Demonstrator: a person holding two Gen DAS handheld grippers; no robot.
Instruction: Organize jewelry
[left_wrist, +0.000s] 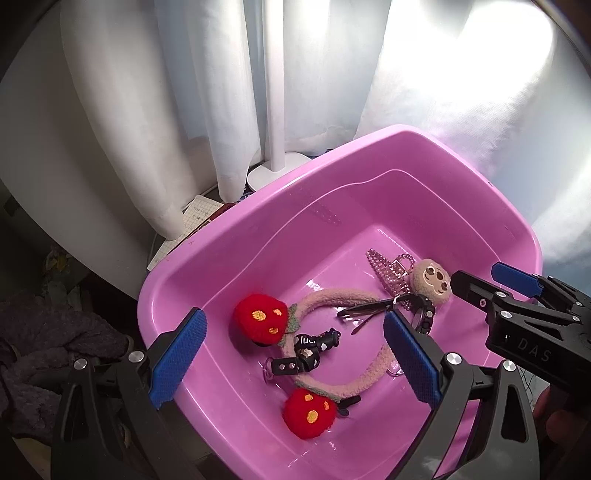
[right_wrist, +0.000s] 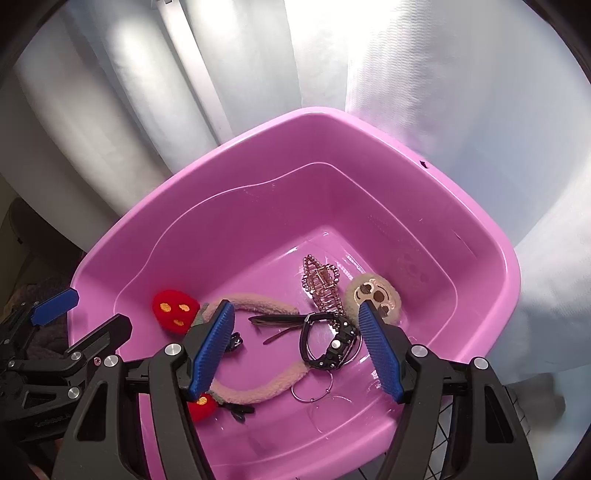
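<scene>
A pink plastic tub holds the jewelry on its floor. A fuzzy headband with two red pompoms lies at centre. At its two o'clock sit a beaded hair clip and a round plush face; a black watch lies between. The left gripper and right gripper hover above, jaws spread, holding nothing.
</scene>
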